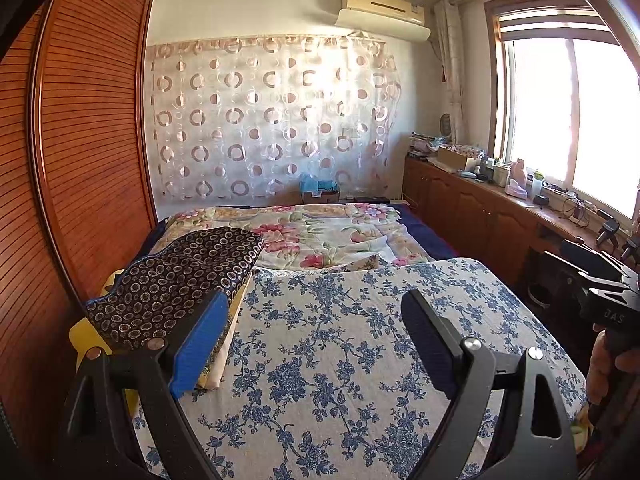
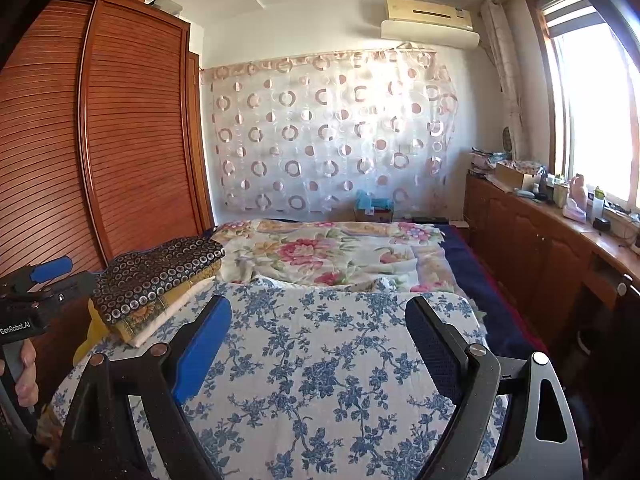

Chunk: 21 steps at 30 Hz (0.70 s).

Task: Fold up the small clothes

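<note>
Left claw (image 1: 314, 300) wide apart, nothing between the fingers, hovering over the blue-flowered white cloth (image 1: 340, 360) spread flat across the near end of the bed (image 1: 416, 228). Right claw (image 2: 319, 302) likewise apart and empty, just beside it, aimed slightly downward over the same cloth.

At the left edge of that spread, near the slatted brown wooden wardrobe (image 1: 92, 140): a stack of folded clothes (image 2: 156, 292), topped by a dark cloth printed with pale rings (image 1: 172, 280), with a yellow flowered layer (image 2: 136, 316) and a cream layer (image 2: 160, 324) beneath. Looks finished and squared off, so probably done pieces. No loose small garment visible on the spread (hard to tell whether the flowered cloth is itself the next piece or only the working cover).

Judging from that, a pause between pieces: fetch or choose the next one.

To do it well:
- Keep both claws apart until each is right at a corner or hem.
- Pinch one layer only, not the cover beneath.
- Lay the piece flat in the middle of the spread, clear of the stack, then smooth before creasing.
- Lift both corners together and level, so the fold lands edge to edge.
- Approach the stack from above, never from the side, to avoid toppling it off the left edge.
</note>
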{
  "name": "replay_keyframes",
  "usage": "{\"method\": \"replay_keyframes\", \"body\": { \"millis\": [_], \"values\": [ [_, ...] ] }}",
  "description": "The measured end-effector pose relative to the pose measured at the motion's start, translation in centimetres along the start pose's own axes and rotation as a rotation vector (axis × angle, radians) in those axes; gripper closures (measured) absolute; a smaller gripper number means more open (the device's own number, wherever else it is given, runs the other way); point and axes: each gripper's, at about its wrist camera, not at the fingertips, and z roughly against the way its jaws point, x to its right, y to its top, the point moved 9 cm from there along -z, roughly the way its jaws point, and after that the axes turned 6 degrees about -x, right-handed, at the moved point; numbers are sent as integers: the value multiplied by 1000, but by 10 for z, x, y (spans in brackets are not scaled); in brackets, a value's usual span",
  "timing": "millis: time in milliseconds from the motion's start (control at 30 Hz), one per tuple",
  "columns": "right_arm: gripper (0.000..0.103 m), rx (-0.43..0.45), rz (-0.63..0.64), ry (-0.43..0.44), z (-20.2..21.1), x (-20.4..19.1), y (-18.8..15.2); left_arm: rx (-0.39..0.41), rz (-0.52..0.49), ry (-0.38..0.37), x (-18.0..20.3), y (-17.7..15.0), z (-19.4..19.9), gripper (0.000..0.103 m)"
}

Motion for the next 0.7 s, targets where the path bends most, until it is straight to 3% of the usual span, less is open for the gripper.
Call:
{"method": "replay_keyframes", "body": {
  "millis": [700],
  "values": [
    [13, 0, 0, 1, 0, 3, 0, 3, 0, 0, 0, 1, 3, 14]
  ]
}}
